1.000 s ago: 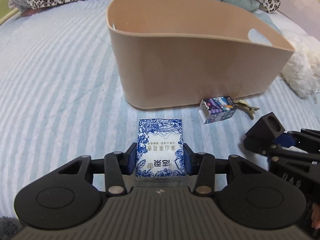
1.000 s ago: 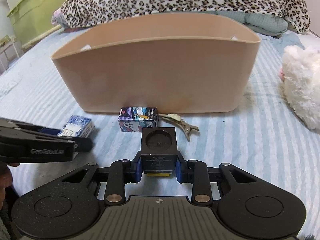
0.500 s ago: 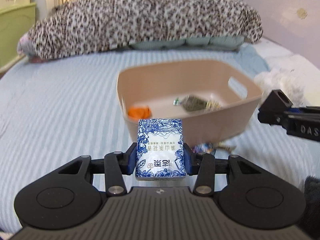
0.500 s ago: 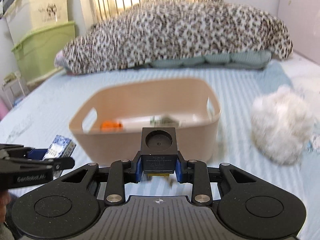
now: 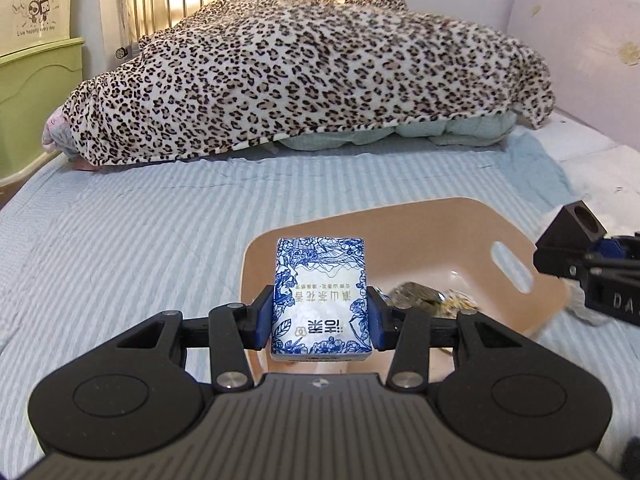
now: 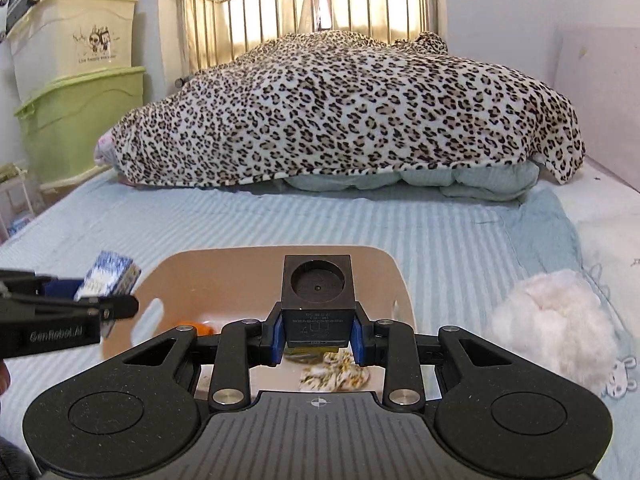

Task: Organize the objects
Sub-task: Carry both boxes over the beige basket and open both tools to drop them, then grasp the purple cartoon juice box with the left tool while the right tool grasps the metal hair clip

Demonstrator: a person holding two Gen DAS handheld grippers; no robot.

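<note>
My left gripper (image 5: pixel 320 322) is shut on a blue-and-white floral box (image 5: pixel 320 300) and holds it above the left end of the beige tub (image 5: pixel 460 216). My right gripper (image 6: pixel 317 336) is shut on a black cube (image 6: pixel 317 296) with a round hole, held above the tub (image 6: pixel 280 256). The cube also shows at the right of the left wrist view (image 5: pixel 568 236). The floral box shows at the left of the right wrist view (image 6: pixel 110 278). Inside the tub lie an orange item (image 6: pixel 196 328) and patterned packets (image 6: pixel 336 372).
The tub sits on a blue striped bed sheet (image 5: pixel 140 240). A leopard-print blanket (image 6: pixel 340 112) is piled at the bed's head. A white fluffy toy (image 6: pixel 556 320) lies right of the tub. Green and cream storage bins (image 6: pixel 76 92) stand left of the bed.
Both grippers have risen from the sheet in front of the tub, carrying the floral box and the black cube, and now hang over the tub's opening. The tub's contents have come into sight.
</note>
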